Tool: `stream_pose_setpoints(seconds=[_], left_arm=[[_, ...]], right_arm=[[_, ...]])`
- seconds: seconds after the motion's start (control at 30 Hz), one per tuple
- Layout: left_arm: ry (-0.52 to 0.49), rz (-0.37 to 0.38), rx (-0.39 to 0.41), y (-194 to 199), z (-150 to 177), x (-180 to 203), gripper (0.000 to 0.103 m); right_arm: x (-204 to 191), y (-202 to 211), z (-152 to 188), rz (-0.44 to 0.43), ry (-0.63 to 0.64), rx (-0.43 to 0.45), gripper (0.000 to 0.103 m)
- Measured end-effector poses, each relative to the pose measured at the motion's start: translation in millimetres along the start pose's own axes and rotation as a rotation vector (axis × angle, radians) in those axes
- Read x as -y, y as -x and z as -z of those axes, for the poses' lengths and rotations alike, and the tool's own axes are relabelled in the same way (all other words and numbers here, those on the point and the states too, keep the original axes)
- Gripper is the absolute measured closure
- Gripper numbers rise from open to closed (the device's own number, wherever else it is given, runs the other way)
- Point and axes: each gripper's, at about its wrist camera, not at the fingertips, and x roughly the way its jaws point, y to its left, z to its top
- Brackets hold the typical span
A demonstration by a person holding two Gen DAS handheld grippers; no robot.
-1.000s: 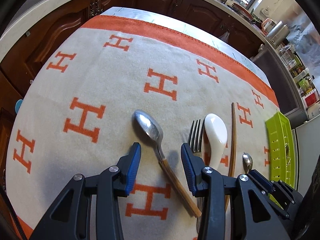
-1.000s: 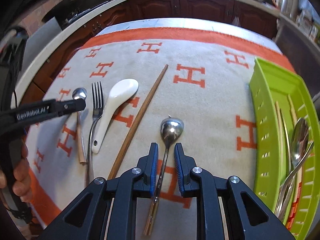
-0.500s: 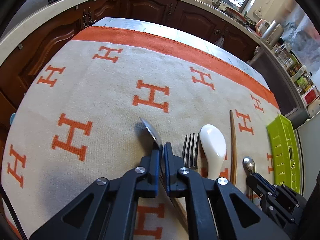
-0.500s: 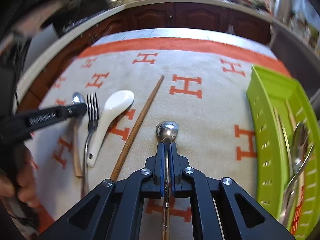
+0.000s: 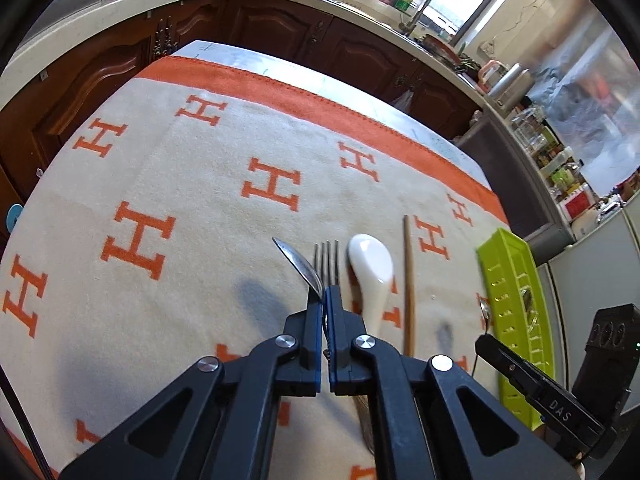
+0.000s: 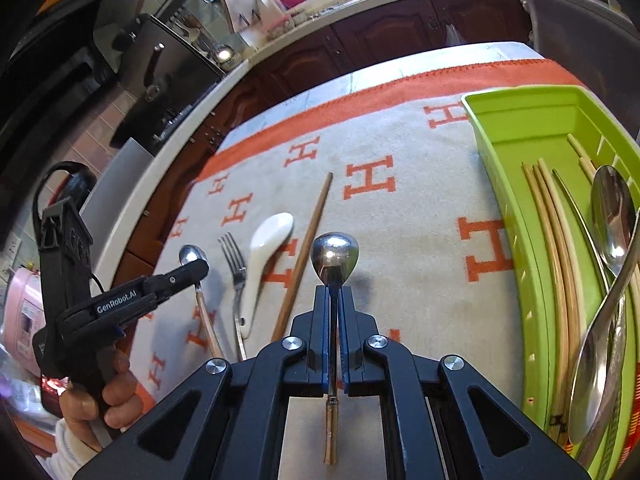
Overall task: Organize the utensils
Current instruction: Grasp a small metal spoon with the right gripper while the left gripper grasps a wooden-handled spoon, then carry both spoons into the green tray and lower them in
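Note:
My left gripper is shut on a metal spoon with a wooden handle and holds it tilted above the cloth; it also shows in the right wrist view. My right gripper is shut on a second metal spoon, lifted off the cloth. A fork, a white ceramic spoon and a brown chopstick lie side by side on the cloth. The green tray at the right holds chopsticks and metal spoons.
An orange and cream cloth with H marks covers the table. Dark wood cabinets and a kitchen counter stand behind it. The person's hand with the left gripper shows at the left of the right wrist view.
Both grippers closed from open onto their spoons and raised them off the cloth. The right gripper has moved with its spoon nearer the green tray.

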Motion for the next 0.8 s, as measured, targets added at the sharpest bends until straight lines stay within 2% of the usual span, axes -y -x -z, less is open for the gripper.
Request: stream_pose_setpoints(seconds=[0.2, 0.5, 0.63, 0.8], left_arm=[[-0.064, 0.051, 0.014, 20, 8, 24, 0.103], [-0.201, 0.12, -0.002, 35, 24, 81, 0.103], [-0.266, 0.16, -0.009, 39, 30, 113, 0.103], [-0.347, 0.21, -0.025, 34, 34, 162, 0.103]], right_arm=[[-6, 36, 5, -0.052, 0.03, 0.089, 0.1], [-9, 112, 16, -0.052, 0.059, 0.229, 0.1], [-2, 162, 20, -0.017, 0.057, 0.288, 0.1], [13, 216, 24, 0.096, 0.07, 0.336, 0.1]])
